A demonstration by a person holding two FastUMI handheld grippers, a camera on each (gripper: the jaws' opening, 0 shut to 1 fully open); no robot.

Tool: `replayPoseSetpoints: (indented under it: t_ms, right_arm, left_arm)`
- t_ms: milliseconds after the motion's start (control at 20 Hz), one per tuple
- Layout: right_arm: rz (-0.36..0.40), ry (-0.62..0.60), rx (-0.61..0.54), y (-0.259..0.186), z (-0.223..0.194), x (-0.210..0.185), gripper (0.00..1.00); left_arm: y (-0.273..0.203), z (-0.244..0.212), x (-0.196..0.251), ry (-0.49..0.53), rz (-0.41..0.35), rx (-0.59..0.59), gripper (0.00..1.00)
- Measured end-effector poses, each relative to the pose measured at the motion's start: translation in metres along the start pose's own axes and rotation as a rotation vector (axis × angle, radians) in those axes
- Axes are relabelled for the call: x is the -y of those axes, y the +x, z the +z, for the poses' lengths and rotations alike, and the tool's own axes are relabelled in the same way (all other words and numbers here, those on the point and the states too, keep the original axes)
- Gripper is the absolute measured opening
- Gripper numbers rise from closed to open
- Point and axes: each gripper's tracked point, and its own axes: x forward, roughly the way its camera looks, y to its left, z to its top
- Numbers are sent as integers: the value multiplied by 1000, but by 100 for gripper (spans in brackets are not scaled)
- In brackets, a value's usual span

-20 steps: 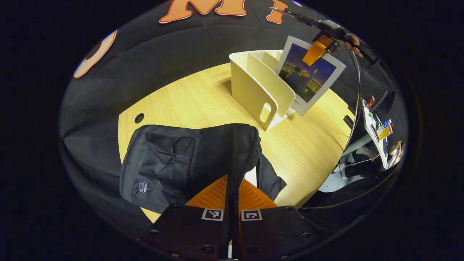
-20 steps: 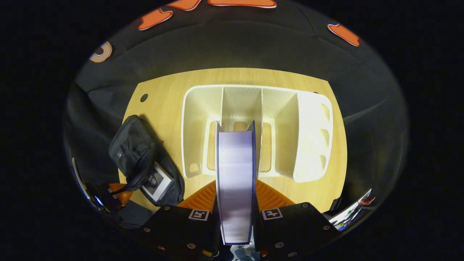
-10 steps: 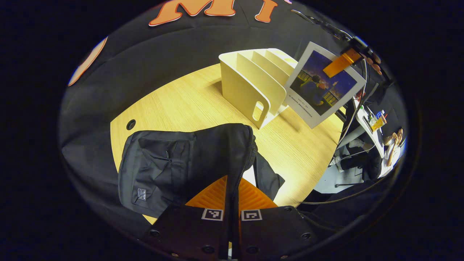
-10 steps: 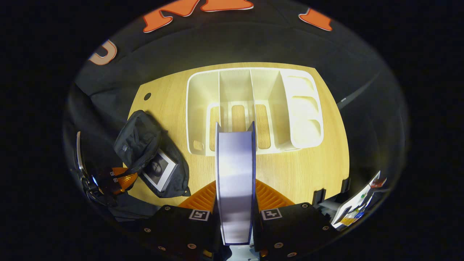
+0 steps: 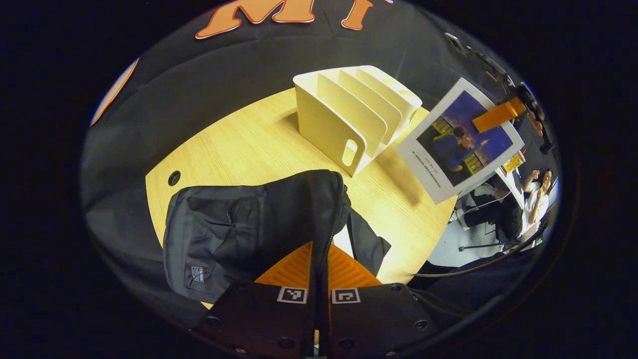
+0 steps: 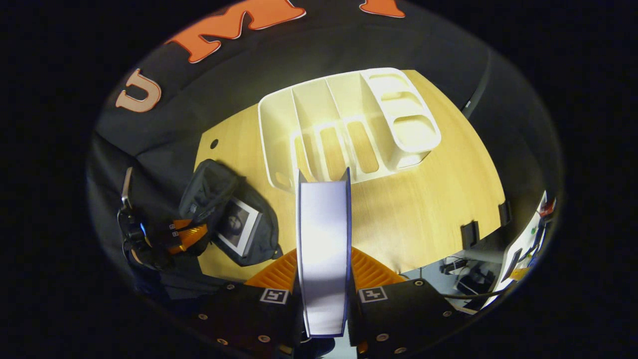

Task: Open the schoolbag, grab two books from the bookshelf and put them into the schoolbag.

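My left tongs clench the zipper edge of the black fabric schoolbag, holding it open; one white-bordered book lies inside. My right tongs grasp the second book with the blue cover above the wooden surface. The white plastic bookshelf is empty. Only the insertion is left.

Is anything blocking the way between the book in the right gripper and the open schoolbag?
Nothing visible: bare table lies between the book and the schoolbag, whose flap the left gripper holds up. One book already lies inside.
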Motion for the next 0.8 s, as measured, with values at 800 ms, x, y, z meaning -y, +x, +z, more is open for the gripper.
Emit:
replayPoseSetpoints:
  t_ms: [800]
  right_arm:
    - [518, 343, 110, 54, -47, -72, 35]
  left_arm:
    - [-11, 7, -10, -19, 35, 1, 4]
